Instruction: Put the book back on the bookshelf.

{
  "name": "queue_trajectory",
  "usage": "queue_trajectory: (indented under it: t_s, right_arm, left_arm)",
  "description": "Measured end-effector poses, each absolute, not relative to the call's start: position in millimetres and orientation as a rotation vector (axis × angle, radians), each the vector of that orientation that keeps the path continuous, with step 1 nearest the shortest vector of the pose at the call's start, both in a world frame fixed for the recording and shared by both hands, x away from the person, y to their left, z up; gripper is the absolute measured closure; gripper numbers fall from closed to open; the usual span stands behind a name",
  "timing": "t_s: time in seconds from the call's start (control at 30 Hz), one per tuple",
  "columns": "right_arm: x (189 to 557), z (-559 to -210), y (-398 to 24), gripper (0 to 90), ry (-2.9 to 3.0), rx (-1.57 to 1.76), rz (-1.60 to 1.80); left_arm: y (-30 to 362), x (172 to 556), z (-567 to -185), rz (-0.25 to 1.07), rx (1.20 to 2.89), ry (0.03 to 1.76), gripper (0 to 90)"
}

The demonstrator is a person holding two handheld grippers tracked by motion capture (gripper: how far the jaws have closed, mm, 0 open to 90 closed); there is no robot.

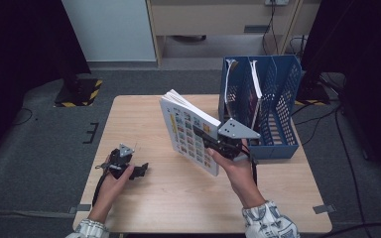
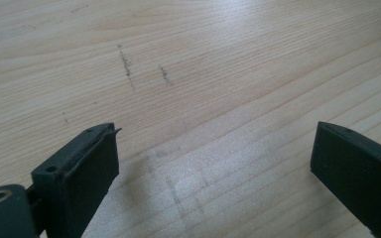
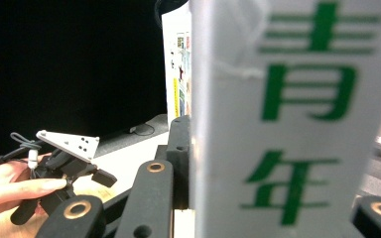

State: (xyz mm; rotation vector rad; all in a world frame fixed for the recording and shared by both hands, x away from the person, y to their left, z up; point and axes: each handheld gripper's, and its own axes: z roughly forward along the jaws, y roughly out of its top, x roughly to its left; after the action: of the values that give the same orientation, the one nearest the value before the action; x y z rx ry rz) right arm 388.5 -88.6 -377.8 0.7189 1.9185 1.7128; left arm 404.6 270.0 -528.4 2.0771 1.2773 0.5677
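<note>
My right gripper (image 1: 207, 140) is shut on a thick white book (image 1: 187, 130) with small colourful pictures on its cover. The book is lifted off the table and tilted, just left of the blue file rack (image 1: 284, 99). In the right gripper view the book's white spine (image 3: 287, 119) with green characters sits between the black jaws. At the table's left front my left gripper (image 1: 140, 171) rests low in the person's hand. Its jaws stand wide apart over bare wood (image 2: 213, 99) with nothing between them.
The blue mesh rack stands at the table's right rear with a couple of thin books (image 1: 254, 87) upright in it. The wooden table (image 1: 154, 198) is bare between the two hands. Dark floor and cables surround the table.
</note>
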Motion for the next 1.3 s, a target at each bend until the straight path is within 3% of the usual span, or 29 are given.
queue_trajectory:
  t_s: [1.3]
  right_arm:
    - [367,-377,-116,73.8,1.914,0.735,1.687]
  left_arm:
    - [268,405,-537,0.540,2.064,1.296,1.0]
